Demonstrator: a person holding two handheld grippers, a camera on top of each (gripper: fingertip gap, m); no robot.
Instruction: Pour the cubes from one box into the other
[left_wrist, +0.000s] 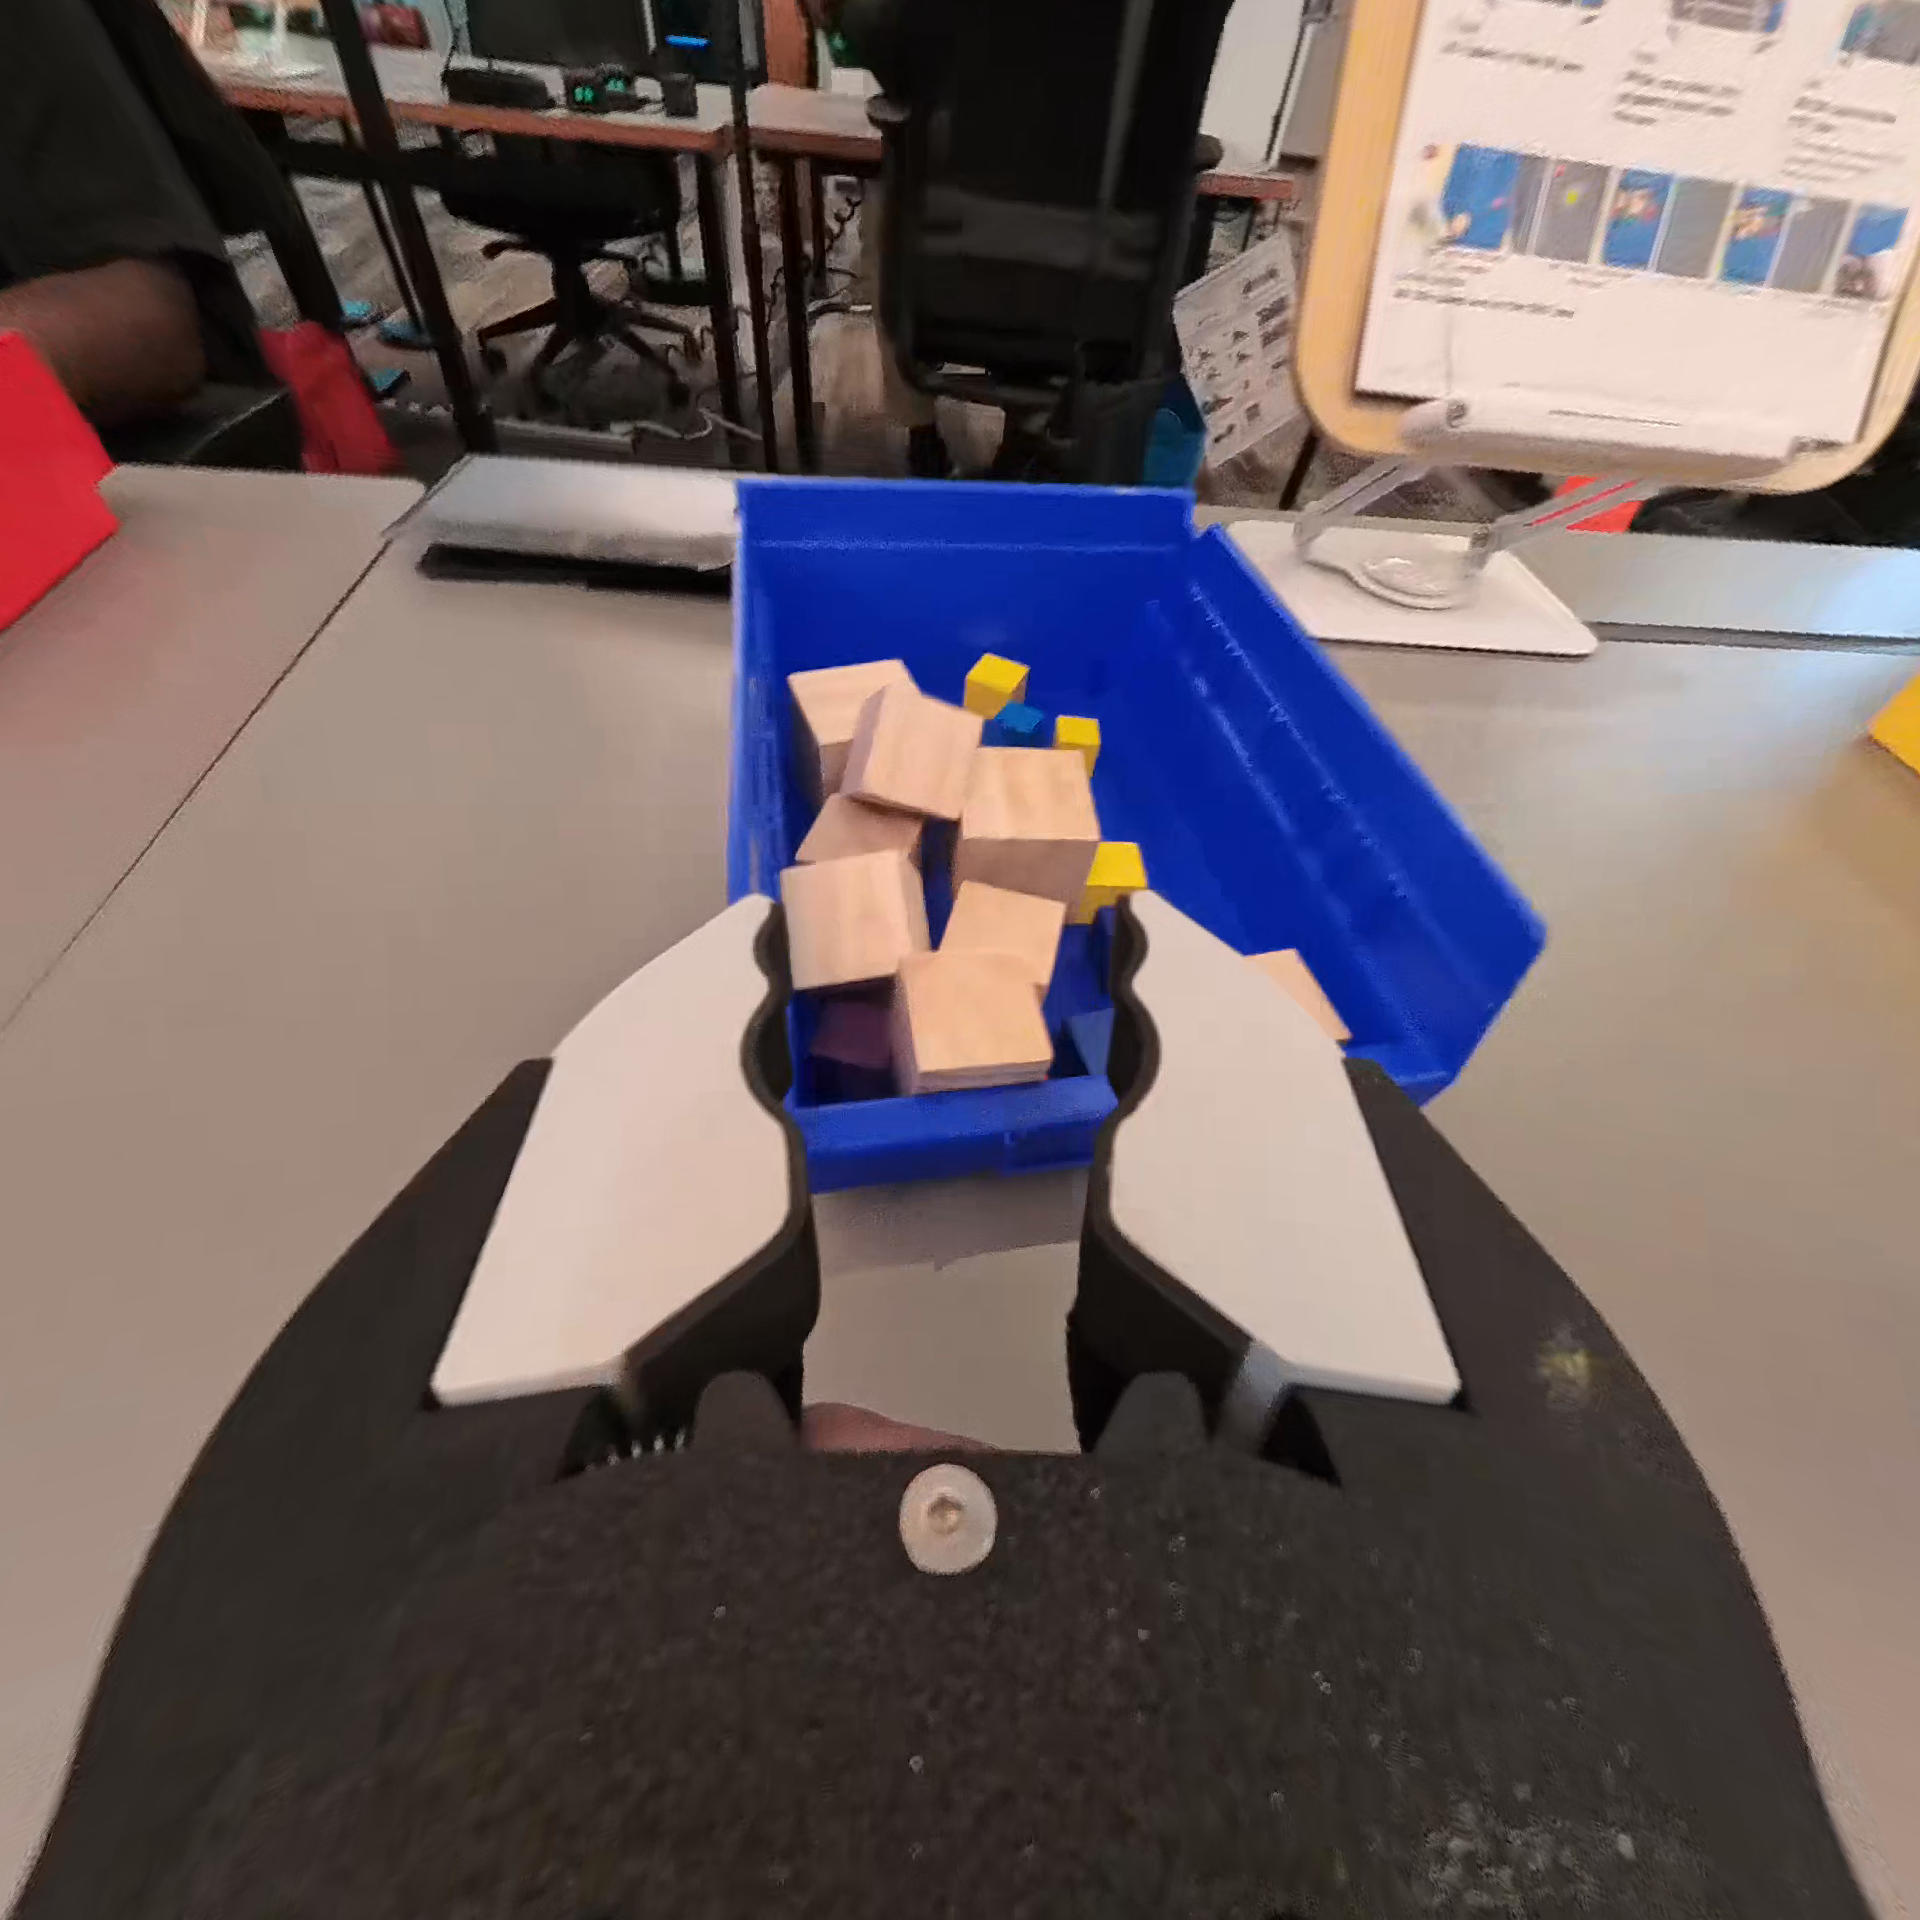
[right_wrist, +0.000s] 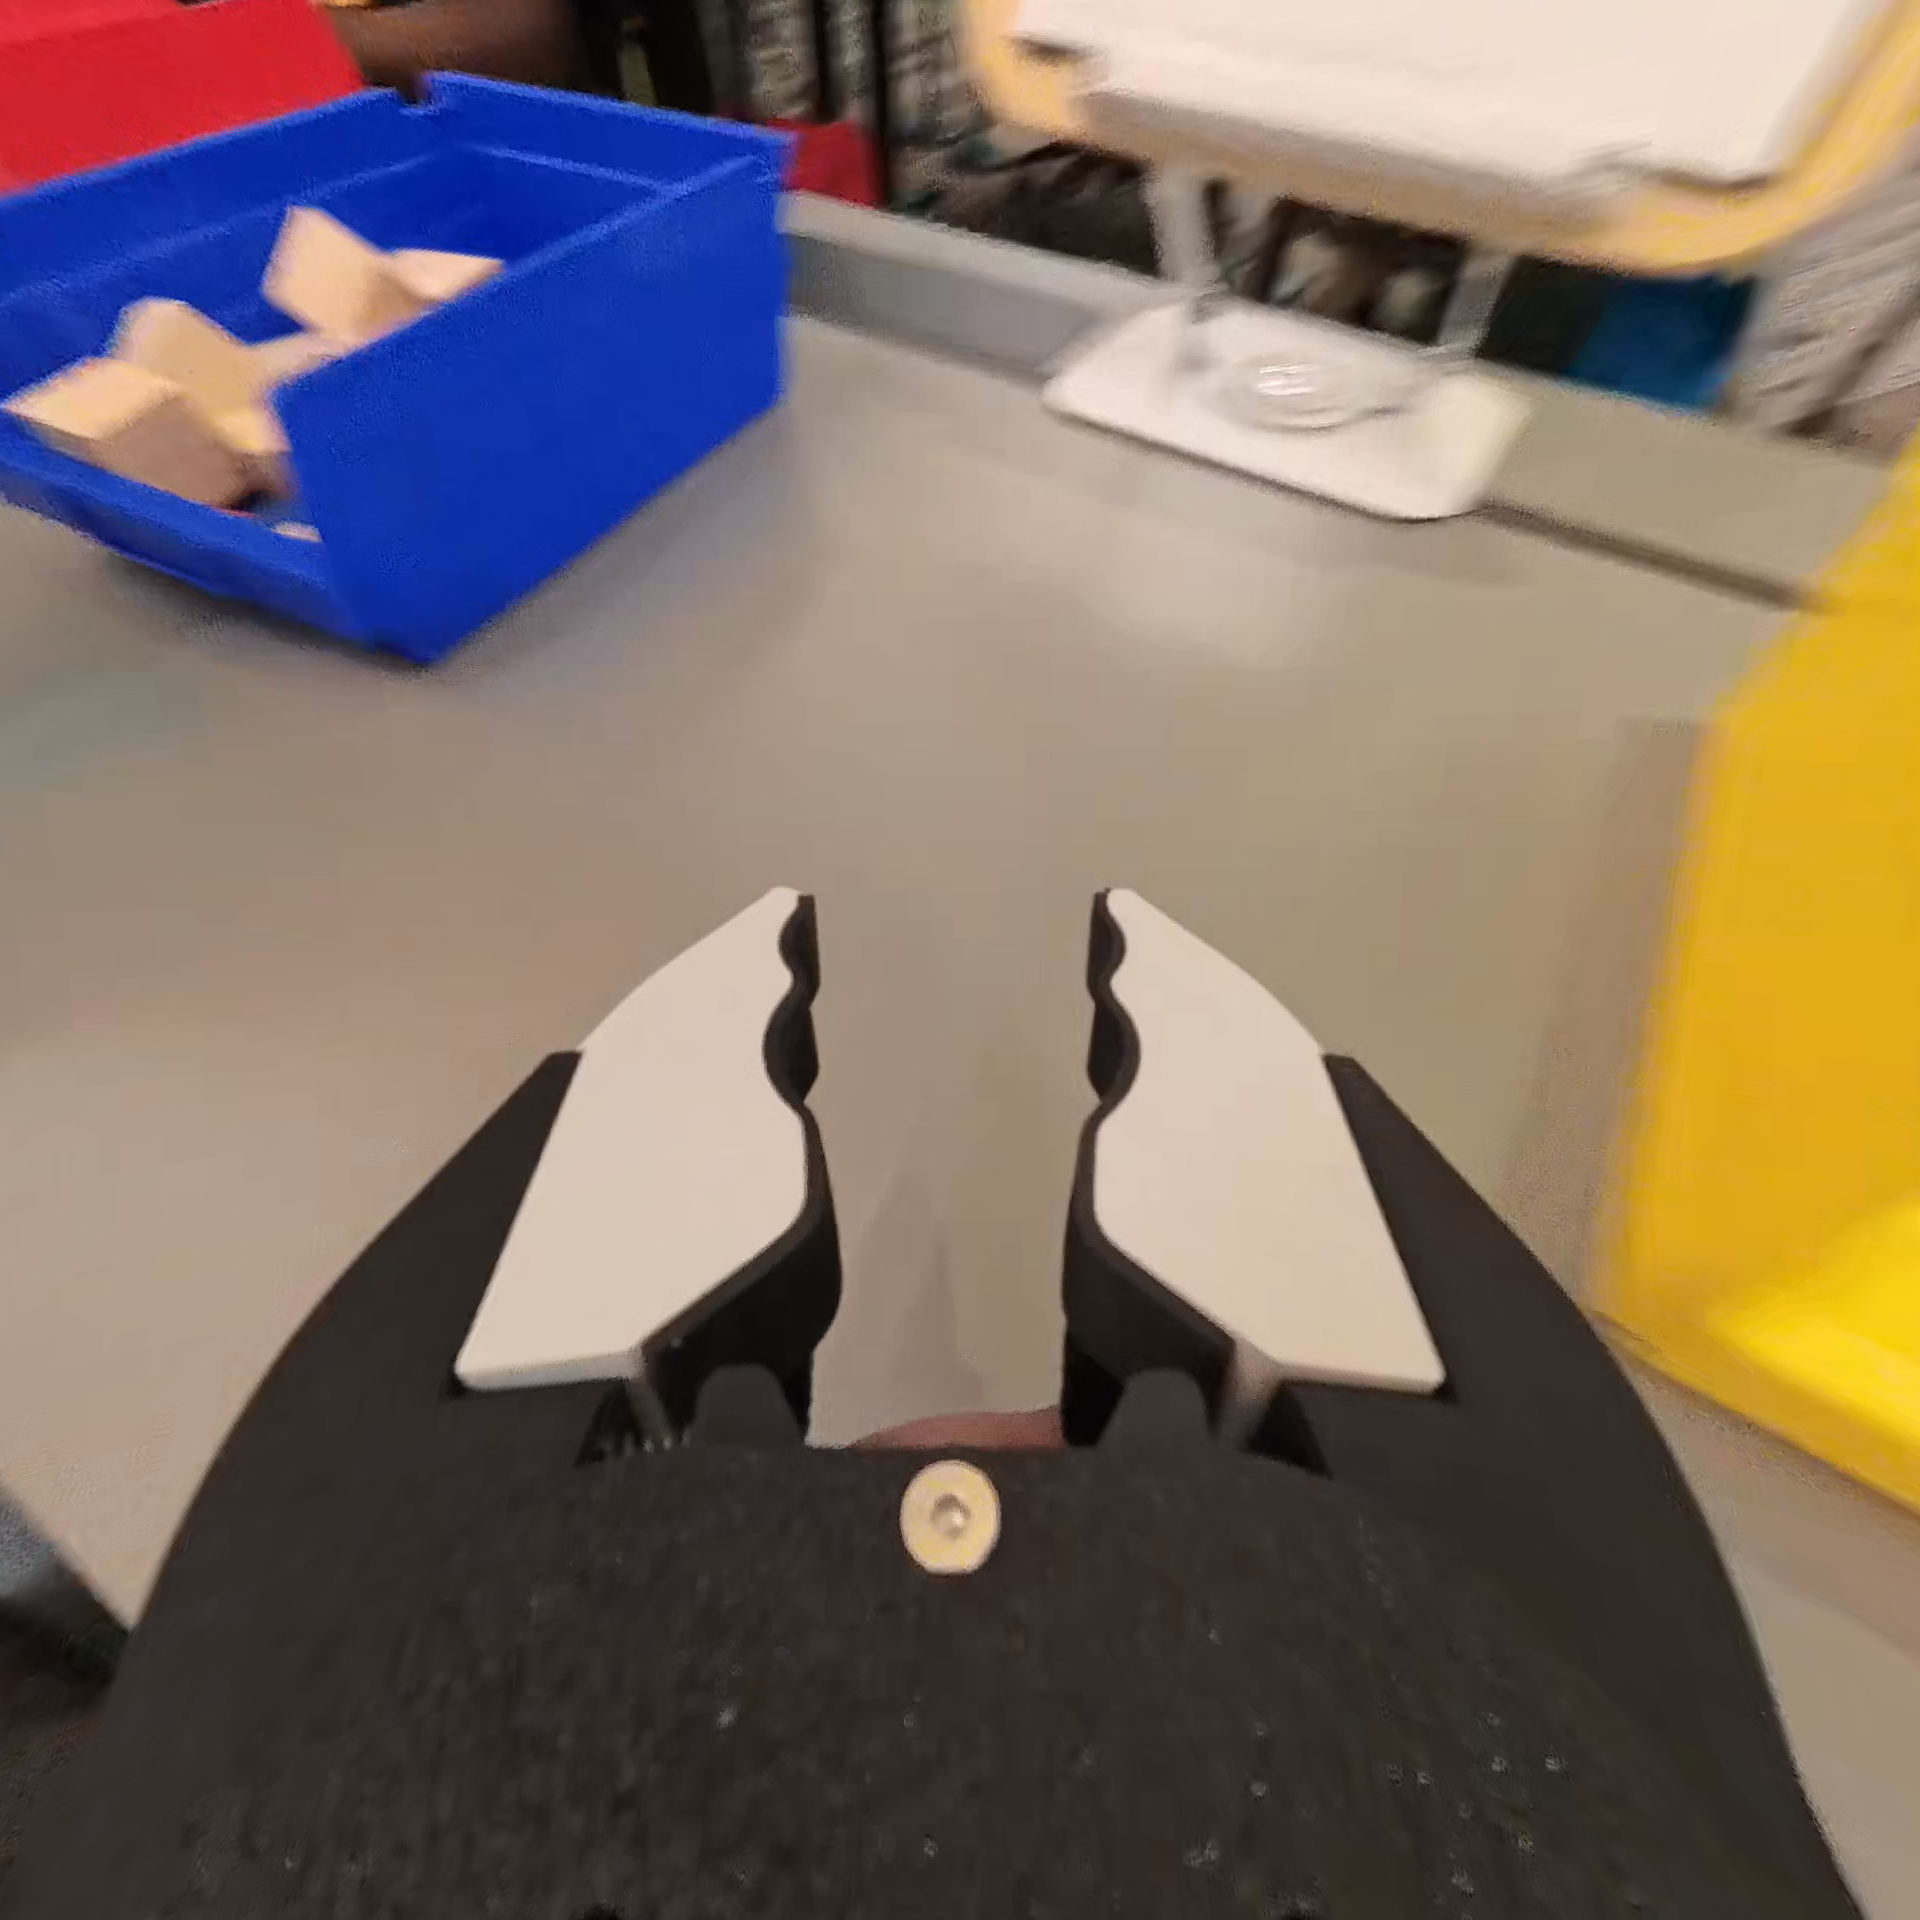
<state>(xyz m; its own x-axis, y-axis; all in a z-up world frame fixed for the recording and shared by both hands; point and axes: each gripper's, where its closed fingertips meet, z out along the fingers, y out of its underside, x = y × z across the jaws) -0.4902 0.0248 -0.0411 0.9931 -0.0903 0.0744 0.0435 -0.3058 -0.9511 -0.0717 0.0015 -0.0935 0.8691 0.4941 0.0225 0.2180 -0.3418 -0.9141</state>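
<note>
cubes (left_wrist: 914, 862) of pale wood fill the near half of the blue box (left_wrist: 1299, 748), heaped one on another, with some small yellow cubes (left_wrist: 995, 681) and a small blue cube (left_wrist: 1016, 720) among them and a dark purple one (left_wrist: 852, 1039) at the near end. the blue box stands on the grey table (left_wrist: 416, 831).

in the left wrist view, the left gripper (left_wrist: 943, 914) has its two white fingers apart, with nothing between them. the tips are over the near end of the blue box, one at each side of the heap; i cannot tell if they touch the box. a little past the right finger one more wooden cube (left_wrist: 1304, 987) shows in the box.

in the right wrist view, the right gripper (right_wrist: 954, 896) is also spread and holds nothing, above the bare table. the blue box is far to the left, well apart from it. at the right edge, near, is a yellow box (right_wrist: 1787, 1039), much blurred.

farther, behind the blue box, a flat grey and black thing (left_wrist: 582, 530) lies on the table. to the far right a white stand (left_wrist: 1434, 582) carries a board with printed sheets (left_wrist: 1621, 229). at the far left edge is something red (left_wrist: 42, 478). beyond the table are office chairs (left_wrist: 1029, 208) and desks (left_wrist: 582, 114).
</note>
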